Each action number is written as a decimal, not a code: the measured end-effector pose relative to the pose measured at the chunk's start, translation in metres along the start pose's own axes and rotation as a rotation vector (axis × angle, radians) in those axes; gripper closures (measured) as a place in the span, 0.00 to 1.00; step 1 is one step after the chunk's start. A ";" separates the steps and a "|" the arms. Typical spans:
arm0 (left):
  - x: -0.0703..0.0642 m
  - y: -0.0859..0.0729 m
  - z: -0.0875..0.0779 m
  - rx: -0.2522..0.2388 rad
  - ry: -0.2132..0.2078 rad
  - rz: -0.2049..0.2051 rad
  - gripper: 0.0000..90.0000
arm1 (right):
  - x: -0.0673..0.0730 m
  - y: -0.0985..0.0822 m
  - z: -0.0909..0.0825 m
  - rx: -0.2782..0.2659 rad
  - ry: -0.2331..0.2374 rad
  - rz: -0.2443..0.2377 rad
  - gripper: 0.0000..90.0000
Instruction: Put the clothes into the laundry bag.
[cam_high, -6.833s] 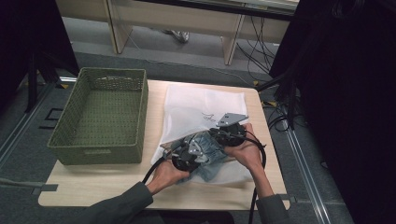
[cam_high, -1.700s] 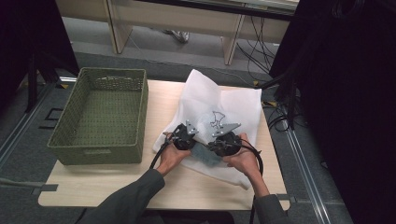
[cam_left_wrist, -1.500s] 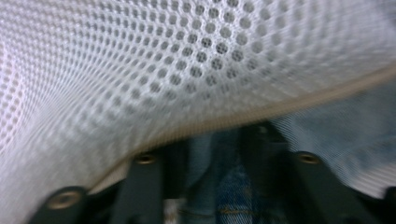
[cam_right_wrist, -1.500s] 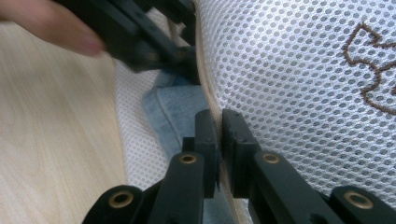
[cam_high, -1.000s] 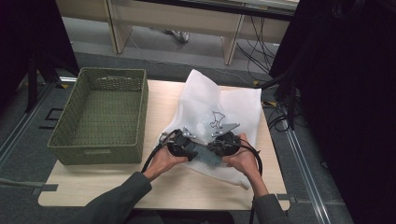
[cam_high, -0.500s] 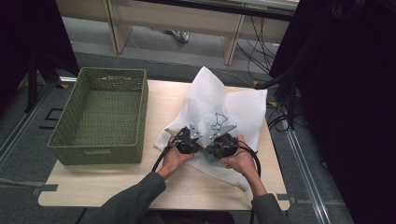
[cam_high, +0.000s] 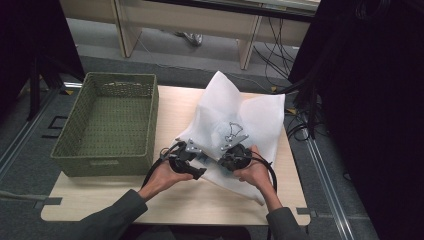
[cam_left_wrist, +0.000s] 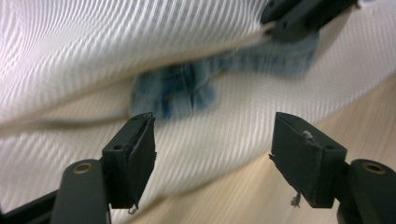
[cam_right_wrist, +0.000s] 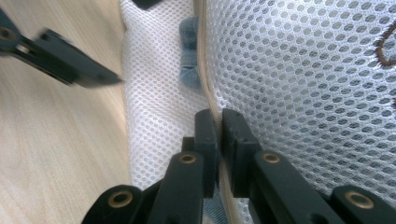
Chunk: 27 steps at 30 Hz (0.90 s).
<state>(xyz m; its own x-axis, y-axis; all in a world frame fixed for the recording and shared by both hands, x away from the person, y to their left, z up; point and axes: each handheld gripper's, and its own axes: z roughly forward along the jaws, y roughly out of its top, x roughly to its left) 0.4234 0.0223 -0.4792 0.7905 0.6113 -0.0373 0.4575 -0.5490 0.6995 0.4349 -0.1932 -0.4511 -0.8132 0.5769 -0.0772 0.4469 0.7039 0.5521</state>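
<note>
Left gripper (cam_high: 192, 161) shifted, just opened, empty; right gripper (cam_high: 231, 156) pinching mesh bag (cam_high: 250, 115) on wooden table (cam_high: 175, 200).

I work at a small wooden table (cam_high: 165, 200) in what looks like a lab or recording studio: black curtains (cam_high: 380, 100) fill the right of the frame, loose cables (cam_high: 272, 55) trail over grey carpet at the top, floor rails (cam_high: 327, 200) run along the lower right, and pale desk legs (cam_high: 247, 47) stand behind.
</note>
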 end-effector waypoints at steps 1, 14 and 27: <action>0.003 -0.003 0.002 -0.002 0.007 0.005 0.34 | 0.000 0.000 0.000 0.003 0.009 -0.002 0.95; -0.007 0.003 0.033 0.074 0.000 0.195 0.70 | -0.002 -0.001 0.003 0.007 -0.009 -0.030 0.95; -0.023 -0.008 0.020 0.079 -0.130 0.173 0.94 | 0.005 -0.006 0.014 0.064 0.028 -0.018 0.95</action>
<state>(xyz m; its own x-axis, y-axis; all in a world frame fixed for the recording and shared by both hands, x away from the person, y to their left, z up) 0.4094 0.0014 -0.4982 0.9034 0.4284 -0.0171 0.3371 -0.6850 0.6459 0.4333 -0.1884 -0.4667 -0.8310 0.5527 -0.0629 0.4543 0.7397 0.4965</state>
